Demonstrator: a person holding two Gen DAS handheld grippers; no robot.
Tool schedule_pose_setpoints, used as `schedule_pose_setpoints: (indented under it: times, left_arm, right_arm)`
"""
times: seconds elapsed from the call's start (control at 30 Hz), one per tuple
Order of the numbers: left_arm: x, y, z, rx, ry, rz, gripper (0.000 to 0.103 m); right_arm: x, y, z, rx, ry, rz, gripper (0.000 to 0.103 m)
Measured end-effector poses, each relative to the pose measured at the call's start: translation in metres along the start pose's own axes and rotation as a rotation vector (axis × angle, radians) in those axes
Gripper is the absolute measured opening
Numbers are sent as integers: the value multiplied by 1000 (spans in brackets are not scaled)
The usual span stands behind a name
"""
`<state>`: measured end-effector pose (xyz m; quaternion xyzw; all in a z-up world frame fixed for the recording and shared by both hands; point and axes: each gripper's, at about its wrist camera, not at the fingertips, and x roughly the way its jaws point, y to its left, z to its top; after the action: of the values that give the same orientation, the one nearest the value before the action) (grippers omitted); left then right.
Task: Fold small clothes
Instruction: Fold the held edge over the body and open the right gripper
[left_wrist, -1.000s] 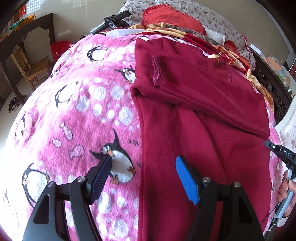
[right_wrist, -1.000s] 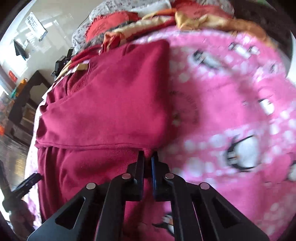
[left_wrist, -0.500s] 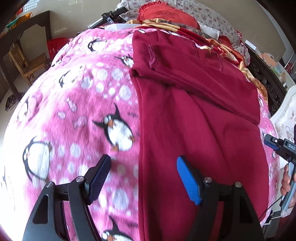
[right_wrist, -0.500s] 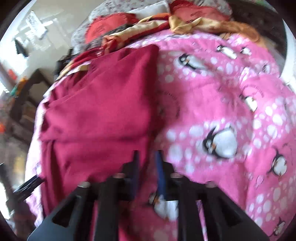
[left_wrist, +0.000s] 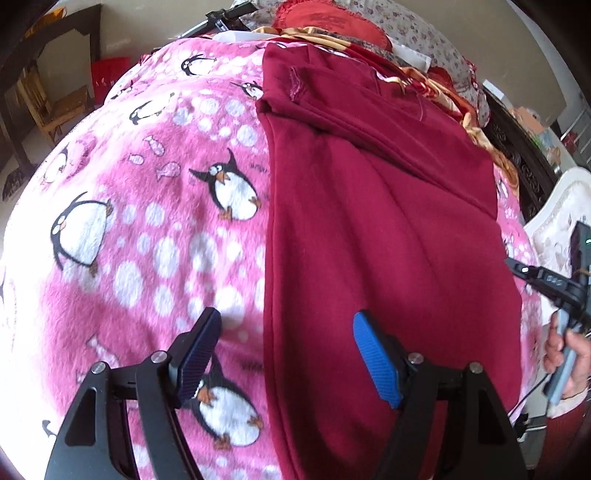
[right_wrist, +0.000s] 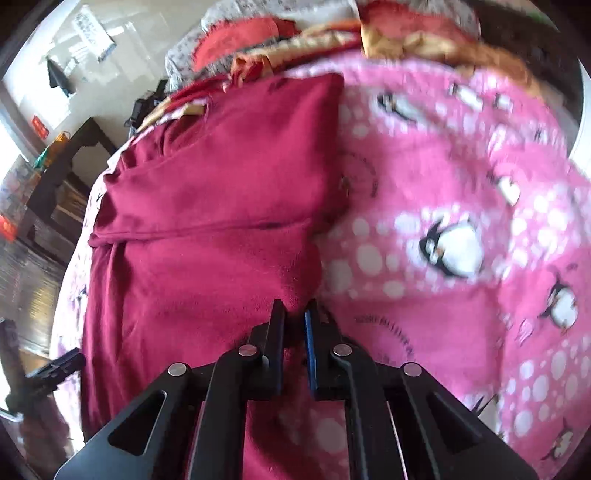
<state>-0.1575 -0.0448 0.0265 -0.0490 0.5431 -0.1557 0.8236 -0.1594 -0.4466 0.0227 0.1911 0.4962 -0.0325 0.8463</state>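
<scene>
Pink penguin blanket (left_wrist: 155, 229) spread wide across the bed, filling both views. On top, dark red garment (left_wrist: 369, 229) lying long and flat, far end folded over into a band across itself. Piled bedding (left_wrist: 332, 22) beyond it. Left gripper (left_wrist: 286, 354) low over the garment's left edge, jaws wide, nothing between them: one blue pad above the blanket, the other above the red cloth. Right gripper (right_wrist: 294, 321) pinched tight on the garment's right edge, red cloth bunched between the pads after a quick open-and-close. Hand (left_wrist: 569, 354) at the far right on its handle.
</scene>
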Motion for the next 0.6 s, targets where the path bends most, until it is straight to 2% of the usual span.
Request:
schedule_pose_setpoints:
  times: [0.07,0.13,0.2,0.33,0.47,0.6]
  left_arm:
    - [-5,0,-7,1,7,-13,78]
    - [-9,-2,-15,7,20,-26,78]
    - [-12,-3,-23,20,25,-25,78]
    - [-18,-4,-41,42,41,-13,78]
    - [-24,-4,-54,50,38,-14,78]
    - [-25,-7,-60,41,74,-49,78]
  right_arm:
    - [-15,-3,-10,-31,-2,29,0]
    - [-28,-9,-24,-39,43,103,16]
    - [-37,-16,-41,-51,99,150,17]
    - [-50,-25,-78,-111,168,136,23]
    - [-46,-31,-111,-126,212,133,26]
    - [-53,-33,-127,-120,153,138,27]
